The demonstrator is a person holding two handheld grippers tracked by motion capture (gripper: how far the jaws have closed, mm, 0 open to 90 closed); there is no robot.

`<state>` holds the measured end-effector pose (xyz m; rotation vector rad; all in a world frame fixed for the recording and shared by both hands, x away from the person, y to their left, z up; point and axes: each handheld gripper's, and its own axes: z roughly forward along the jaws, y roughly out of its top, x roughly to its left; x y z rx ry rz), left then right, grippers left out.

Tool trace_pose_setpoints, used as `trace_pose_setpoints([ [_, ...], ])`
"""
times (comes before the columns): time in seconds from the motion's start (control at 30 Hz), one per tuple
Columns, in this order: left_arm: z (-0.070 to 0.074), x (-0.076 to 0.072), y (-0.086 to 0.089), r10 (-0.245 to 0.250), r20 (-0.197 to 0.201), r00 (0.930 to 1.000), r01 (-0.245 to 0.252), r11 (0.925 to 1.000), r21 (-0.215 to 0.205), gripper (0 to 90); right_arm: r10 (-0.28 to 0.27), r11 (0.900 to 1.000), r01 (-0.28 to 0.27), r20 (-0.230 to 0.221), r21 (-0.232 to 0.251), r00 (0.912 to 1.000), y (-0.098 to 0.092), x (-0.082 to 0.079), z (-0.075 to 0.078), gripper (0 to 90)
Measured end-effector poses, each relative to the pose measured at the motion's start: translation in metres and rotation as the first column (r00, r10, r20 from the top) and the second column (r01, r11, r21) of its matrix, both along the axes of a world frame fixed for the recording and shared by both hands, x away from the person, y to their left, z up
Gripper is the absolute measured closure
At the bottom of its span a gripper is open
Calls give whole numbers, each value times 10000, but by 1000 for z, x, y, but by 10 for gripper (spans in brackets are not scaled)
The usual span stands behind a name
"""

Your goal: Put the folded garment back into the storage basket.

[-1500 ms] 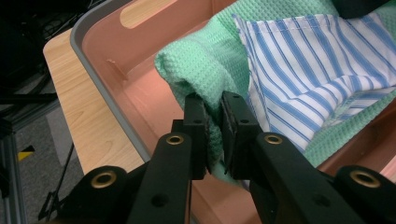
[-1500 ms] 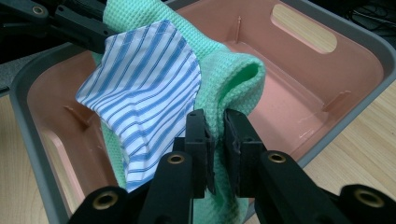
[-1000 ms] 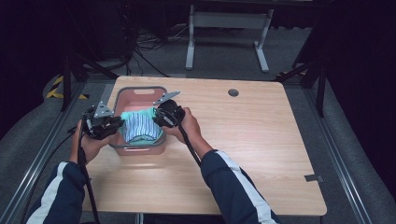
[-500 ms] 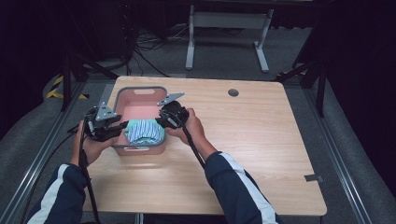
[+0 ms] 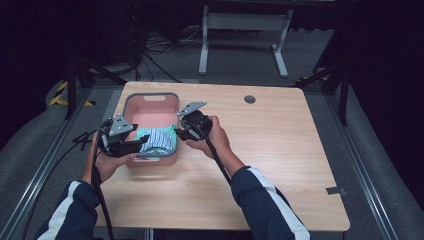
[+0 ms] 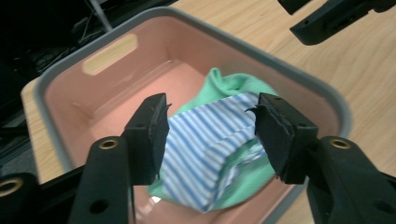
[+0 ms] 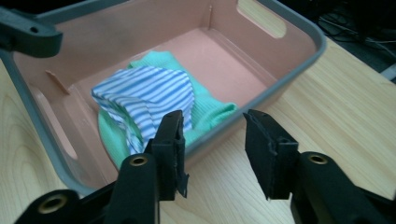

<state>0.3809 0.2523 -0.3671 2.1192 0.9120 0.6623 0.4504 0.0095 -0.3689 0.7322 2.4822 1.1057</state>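
On the left of the high view, the person's left hand (image 5: 102, 162) is holding the left gripper (image 5: 141, 142) at the near left corner of a pink plastic basket with a grey rim (image 5: 150, 96). Its jaws are pointing across the basket's near end and have just been opening; in the left gripper view they are standing partly apart, gripping nothing, above a folded blue-and-white striped cloth (image 6: 212, 149). That cloth is lying loose on top of a mint green garment (image 6: 233, 84), and both are resting on the basket floor at the end nearest the person, the green one reaching the basket wall (image 6: 299, 79). The far end of the basket, with its handle slot (image 6: 109, 53), is showing bare pink floor.

Moving right in the high view, the striped cloth (image 5: 157, 139) is sitting between the two grippers. The right gripper (image 5: 181, 131) is hanging just outside the basket's right wall, near its near corner, carried by the right hand (image 5: 212, 135). Its jaws have likewise just been opening; in the right gripper view they are standing half apart and empty, over the wooden table (image 7: 336, 93) and the basket rim (image 7: 261, 95), with the striped cloth (image 7: 149, 98) and green garment (image 7: 205, 109) lying beyond them inside the basket.
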Motion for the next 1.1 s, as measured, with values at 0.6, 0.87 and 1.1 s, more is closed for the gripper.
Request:
trace_pose_setpoints([
  [0.6,0,-14,-39,-569,174,9982,568,9984,69,302,-896,9938,928,532,-612,9946,-67,-17,-1,404],
  [0.87,2,-24,-54,-1037,104,9946,1038,9946,-75,276,-846,9903,921,743,-1042,9936,-91,-29,0,378],
  [1.1,3,-34,-71,-1564,128,9876,1560,9874,251,264,-748,9871,872,949,-1345,9927,-112,-44,-2,361],
])
